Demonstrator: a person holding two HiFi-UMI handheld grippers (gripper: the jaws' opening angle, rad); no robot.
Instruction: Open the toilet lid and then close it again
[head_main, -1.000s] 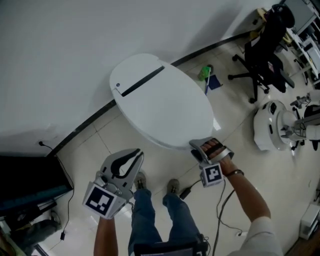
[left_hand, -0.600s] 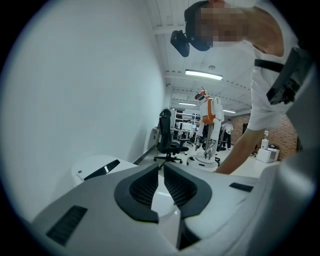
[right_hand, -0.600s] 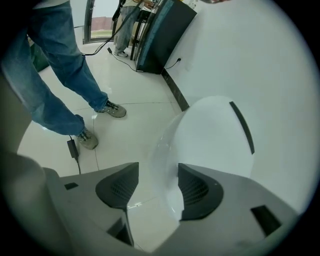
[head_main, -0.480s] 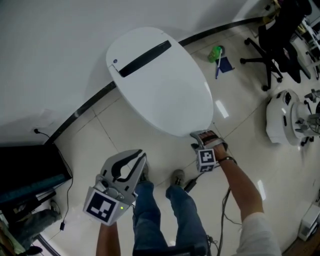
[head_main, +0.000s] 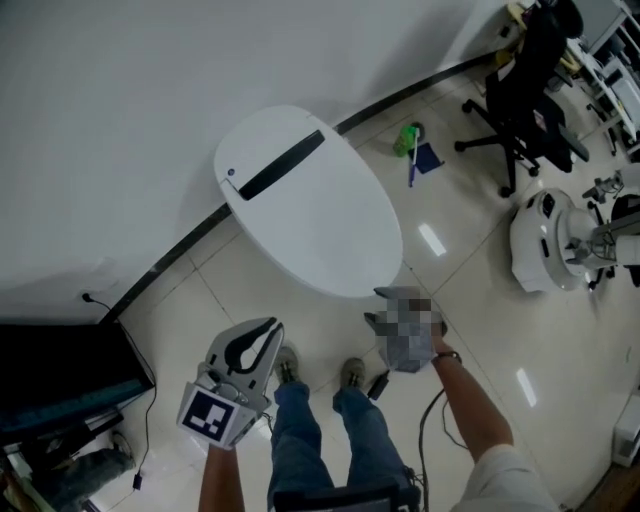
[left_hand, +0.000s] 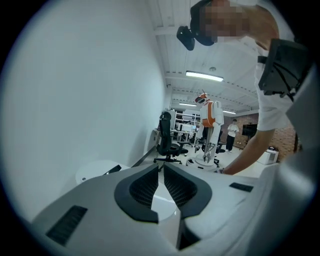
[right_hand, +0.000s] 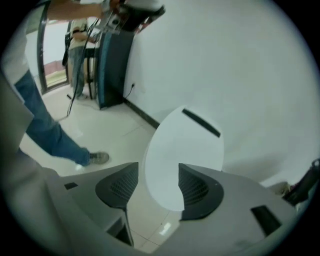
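Observation:
The white toilet (head_main: 310, 215) stands against the wall with its lid down and a black slot near the hinge. My right gripper (head_main: 385, 305) sits at the lid's front rim, partly covered by a mosaic patch. In the right gripper view its jaws (right_hand: 157, 185) stand apart, open, with the front of the lid (right_hand: 185, 150) showing between them and nothing pressed. My left gripper (head_main: 258, 340) hangs over the floor to the front left of the bowl, away from it. In the left gripper view its pads (left_hand: 161, 170) meet at the tips, shut and empty, and the toilet (left_hand: 100, 172) shows at left.
A black office chair (head_main: 525, 80) and a white robot base (head_main: 545, 245) stand at the right. A green and blue item (head_main: 410, 145) lies on the floor by the wall. A black cabinet (head_main: 60, 370) is at the left, a cable (head_main: 435, 420) trails beside the person's shoes (head_main: 350, 372).
The right gripper has rolled about its own line and dropped slightly at the lid's front rim. The left gripper has sunk a little. The lid has stayed down.

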